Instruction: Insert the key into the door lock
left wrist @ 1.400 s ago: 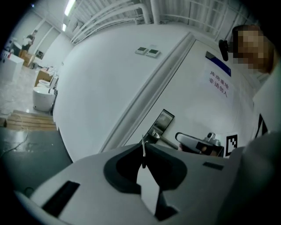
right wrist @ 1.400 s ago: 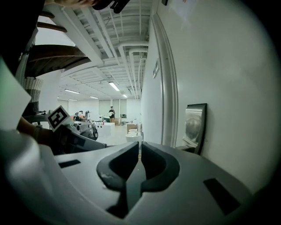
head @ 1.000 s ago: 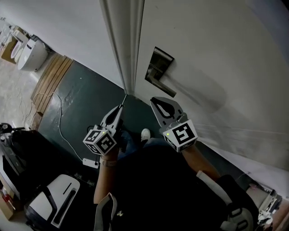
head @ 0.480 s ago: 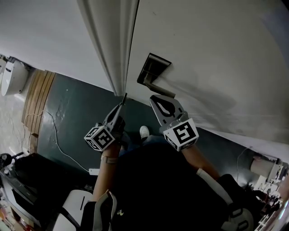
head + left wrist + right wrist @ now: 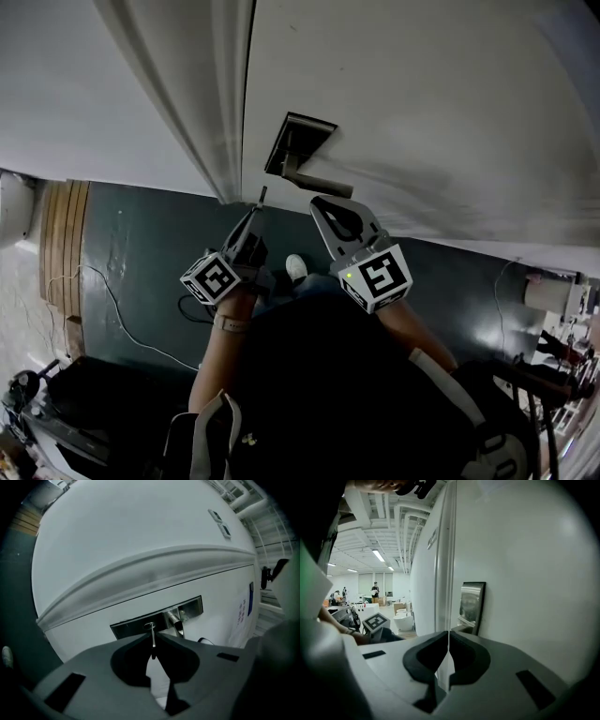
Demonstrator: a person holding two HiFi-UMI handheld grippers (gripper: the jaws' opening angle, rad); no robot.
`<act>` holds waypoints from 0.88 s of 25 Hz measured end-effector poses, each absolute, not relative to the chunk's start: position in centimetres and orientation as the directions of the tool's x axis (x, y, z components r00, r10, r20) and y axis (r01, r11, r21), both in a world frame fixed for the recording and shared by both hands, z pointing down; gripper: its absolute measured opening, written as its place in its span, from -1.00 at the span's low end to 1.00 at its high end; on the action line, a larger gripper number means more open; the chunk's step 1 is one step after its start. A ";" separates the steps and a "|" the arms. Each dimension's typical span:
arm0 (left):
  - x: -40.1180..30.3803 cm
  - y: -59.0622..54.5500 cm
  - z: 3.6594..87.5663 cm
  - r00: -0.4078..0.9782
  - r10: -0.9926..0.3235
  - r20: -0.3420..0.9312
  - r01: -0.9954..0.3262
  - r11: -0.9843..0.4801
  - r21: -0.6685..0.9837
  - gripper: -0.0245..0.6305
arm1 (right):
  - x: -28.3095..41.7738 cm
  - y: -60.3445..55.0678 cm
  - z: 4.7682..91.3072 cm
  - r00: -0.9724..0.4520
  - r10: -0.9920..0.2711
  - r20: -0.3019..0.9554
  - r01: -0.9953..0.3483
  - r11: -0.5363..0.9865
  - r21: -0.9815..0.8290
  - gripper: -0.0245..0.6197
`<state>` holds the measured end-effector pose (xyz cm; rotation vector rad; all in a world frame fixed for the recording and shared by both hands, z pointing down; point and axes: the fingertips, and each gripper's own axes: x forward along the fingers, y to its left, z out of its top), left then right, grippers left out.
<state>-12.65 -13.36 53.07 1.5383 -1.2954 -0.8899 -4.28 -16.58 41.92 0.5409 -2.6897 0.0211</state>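
**Silver key held up to lock plate, white door**

Held item: thin silver metal key [image 5: 153, 641], pinched upright in the closed jaws of the left gripper [image 5: 253, 220], blade projecting past the jaw tips.

Task position: in the left gripper view the key tip lines up with the round silver keyhole cylinder [image 5: 150, 626], at the 9 o'clock end of the dark metal lock plate [image 5: 295, 141]. Whether the tip has entered cannot be told. In the head view the plate sits at 12 o'clock of the key tip, a small gap showing between them.

Second tool: right gripper [image 5: 330, 208], jaws pressed together with nothing between them. It sits at 3 o'clock of the left gripper and apart from it, below the silver lever handle [image 5: 319, 183].

Surroundings:
- white door [image 5: 422, 112], carrying the plate and lever
- white moulded door frame [image 5: 187, 112], at 9 o'clock of the plate
- dark green floor [image 5: 141, 244]
- thin white cable [image 5: 112, 300] lying on the floor at 8 o'clock
- light wooden planks [image 5: 56, 244] at the 9 o'clock edge
- white shoe tip [image 5: 296, 268] between the two grippers

Obstruction: the lever handle juts out at 5 o'clock of the plate, clear of the keyhole end.

Change from half a second ago: the key tip stands nearer the plate. The head view has swung, so the plate sits further left and the white fixture at the left edge has gone from sight.
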 end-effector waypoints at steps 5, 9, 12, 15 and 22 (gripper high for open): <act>-11.9 -15.0 53.8 0.246 -0.969 0.026 -0.284 -0.047 0.958 -0.84 | -3.0 -16.9 42.2 -0.808 -0.434 0.399 -0.445 0.893 0.071 -0.87; -11.3 -16.2 53.9 0.285 -0.958 0.024 -0.256 -0.052 0.965 -0.84 | -2.2 -16.9 42.6 -0.777 -0.475 0.414 -0.490 0.869 0.077 -0.87; -10.6 -17.2 53.9 0.311 -0.951 -0.003 -0.224 -0.076 0.972 -0.84 | -1.3 -16.9 42.7 -0.751 -0.513 0.417 -0.528 0.845 0.088 -0.87; -10.3 -17.9 54.1 0.329 -0.944 0.017 -0.231 -0.063 0.971 -0.84 | -0.5 -16.8 42.7 -0.727 -0.543 0.420 -0.558 0.824 0.099 -0.87; -10.4 -19.3 54.4 0.318 -0.948 -0.010 -0.196 -0.076 0.978 -0.84 | 1.0 -16.8 42.9 -0.685 -0.584 0.435 -0.605 0.789 0.107 -0.87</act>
